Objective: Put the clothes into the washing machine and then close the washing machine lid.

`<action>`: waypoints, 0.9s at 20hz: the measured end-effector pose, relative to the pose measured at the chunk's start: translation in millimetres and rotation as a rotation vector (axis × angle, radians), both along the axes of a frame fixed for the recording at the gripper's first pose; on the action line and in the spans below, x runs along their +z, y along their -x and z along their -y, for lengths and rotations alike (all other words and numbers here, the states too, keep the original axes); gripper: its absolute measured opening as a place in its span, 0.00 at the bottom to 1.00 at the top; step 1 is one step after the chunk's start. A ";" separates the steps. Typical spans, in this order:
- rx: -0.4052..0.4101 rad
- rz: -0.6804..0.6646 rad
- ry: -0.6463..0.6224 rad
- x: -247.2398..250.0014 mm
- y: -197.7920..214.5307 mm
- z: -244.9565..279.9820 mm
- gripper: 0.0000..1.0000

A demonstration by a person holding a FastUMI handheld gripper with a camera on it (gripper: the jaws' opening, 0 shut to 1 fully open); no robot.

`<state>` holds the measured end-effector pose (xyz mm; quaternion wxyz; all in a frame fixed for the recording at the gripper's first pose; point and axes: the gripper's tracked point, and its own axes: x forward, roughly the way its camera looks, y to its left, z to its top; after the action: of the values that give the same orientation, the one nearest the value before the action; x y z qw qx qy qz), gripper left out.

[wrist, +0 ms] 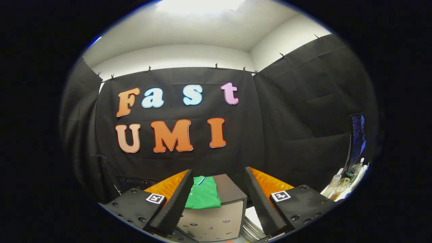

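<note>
Nearest the lens, the gripper (pixel 216 199) hangs with its two black fingers (pixel 173 206) spread wide apart, holding nothing, each carrying a square marker on its mount. Between and just beyond the fingers stands a grey box-shaped washing machine (pixel 216 216), its flat top lid (pixel 231 190) apparently down and its pale front panel facing the camera. An orange cloth (pixel 270 184) lies over the table behind it, showing on both sides of the machine.

On the lid's left part rests a folded green shirt (pixel 202 195), close by the left finger but not touching it, its collar end with a blue-and-white trim pointing away from the camera. Its long axis runs front to back, roughly along the fingers' line.

My judgement: the shirt is light, soft and limp, so it will sag and unfold when lifted; pinching several layers at the near folded edge, or bunching the middle, should hold it best. Off to the right stand a few small bottles (pixel 341 184), too blurred to identify.
</note>
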<state>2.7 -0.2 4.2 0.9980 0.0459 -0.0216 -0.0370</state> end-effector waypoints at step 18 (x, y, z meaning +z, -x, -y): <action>0.221 -0.225 0.024 -2.1 -131.7 -86.7 1.00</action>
<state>134.4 86.5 2.1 0.9926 0.0316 0.0949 0.0686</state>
